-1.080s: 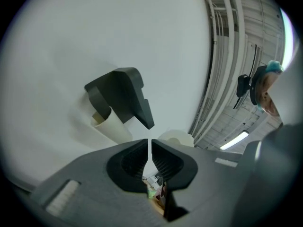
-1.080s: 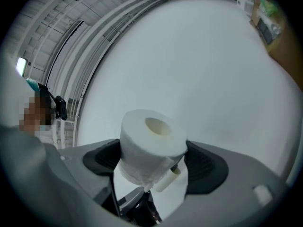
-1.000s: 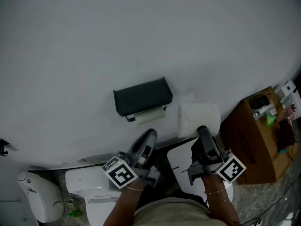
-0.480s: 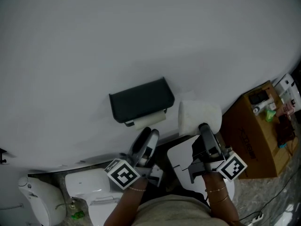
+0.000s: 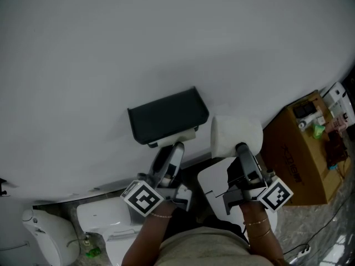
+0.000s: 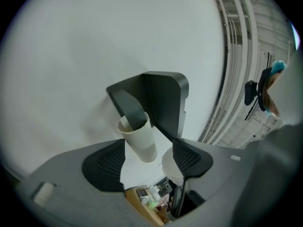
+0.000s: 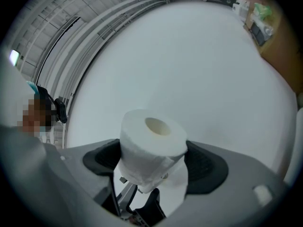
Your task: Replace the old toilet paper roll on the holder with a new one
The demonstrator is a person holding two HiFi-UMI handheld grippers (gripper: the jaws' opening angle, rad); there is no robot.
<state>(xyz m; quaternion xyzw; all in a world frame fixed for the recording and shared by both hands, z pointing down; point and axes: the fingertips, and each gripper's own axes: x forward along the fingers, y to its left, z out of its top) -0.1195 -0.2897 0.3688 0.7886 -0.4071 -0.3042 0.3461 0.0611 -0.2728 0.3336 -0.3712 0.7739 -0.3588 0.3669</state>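
The left gripper's (image 6: pixel 149 157) jaws had just opened wide and flanked, without pressing, the bare old tube (image 6: pixel 139 141) hanging on the holder (image 6: pixel 163 103), so pulling it off looked next, while the right gripper (image 7: pixel 151 167) clenched the new roll (image 7: pixel 151 134) just beside the holder.

I've got the right gripper (image 7: pixel 154 167) clamped on a full white roll (image 7: pixel 151 148), core hole up; white wall (image 7: pixel 189 65) ahead; boxes (image 7: pixel 277 37) upper right.
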